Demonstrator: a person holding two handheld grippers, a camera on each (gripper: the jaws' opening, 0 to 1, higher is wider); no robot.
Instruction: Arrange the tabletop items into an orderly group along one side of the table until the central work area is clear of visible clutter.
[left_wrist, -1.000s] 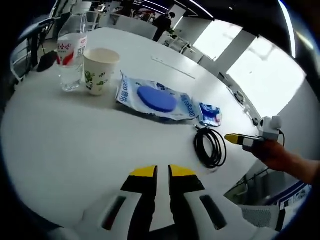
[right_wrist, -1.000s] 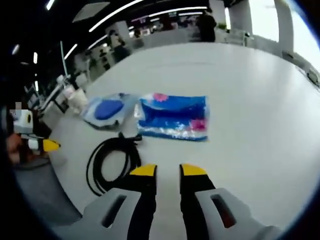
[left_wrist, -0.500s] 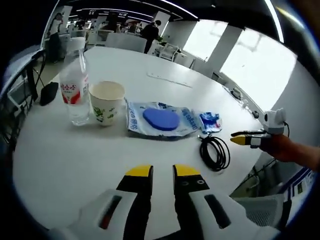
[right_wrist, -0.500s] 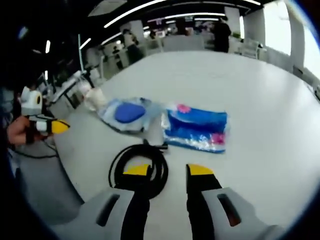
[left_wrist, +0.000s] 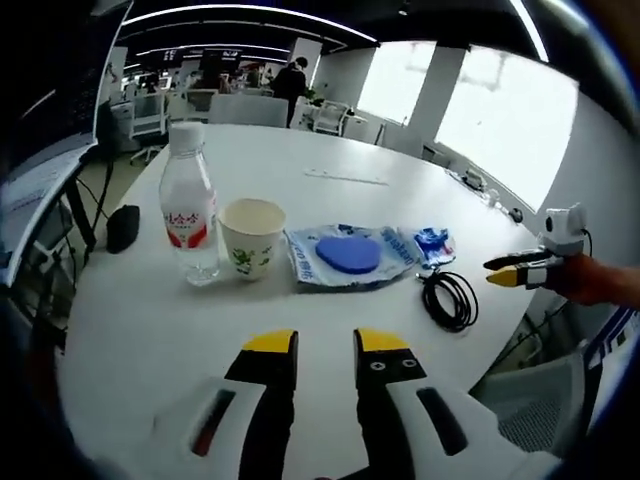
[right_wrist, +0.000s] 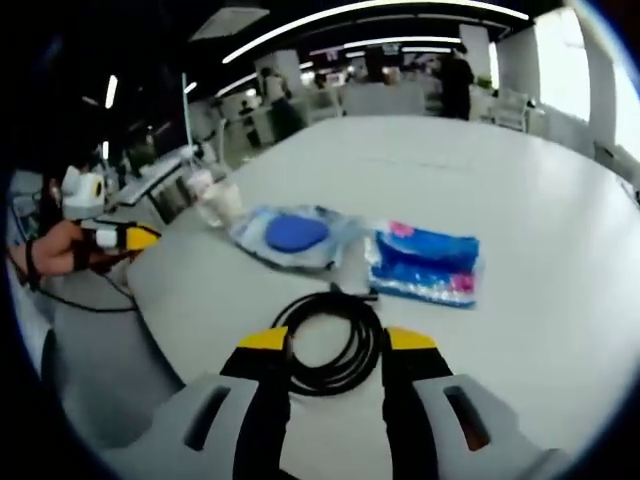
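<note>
1. The desk (left_wrist: 330, 180) is round, white and smooth, with a matte top.
2. Along its near side the things lie in a row: a clear plastic bottle (left_wrist: 190, 215) with a white cap and red label, upright; just beside it a paper cup (left_wrist: 251, 237) with a green leaf print, open at the top. I cannot tell what, if anything, is in either.
3. Next comes a crinkled clear pouch (left_wrist: 350, 257) with a flat blue oval pad inside it, then a small glossy blue packet (left_wrist: 434, 241) with pink print, lying flat close against the pouch's end.
4. A thin black cable (left_wrist: 449, 299), wound into a loose coil, lies on the desk near the packet, toward the desk's edge.
5. The left gripper (left_wrist: 326, 341) hangs above bare desk near the edge, its yellow-tipped fingers a little apart and holding nothing.
6. The right gripper (right_wrist: 337, 339) is over the cable (right_wrist: 331, 340); its fingers stand wide, one on each side of the coil, not closed on it.
7. In the right gripper view the pouch (right_wrist: 290, 236) and packet (right_wrist: 425, 264) lie beyond the coil, with the cup (right_wrist: 219, 203) farther off.
</note>
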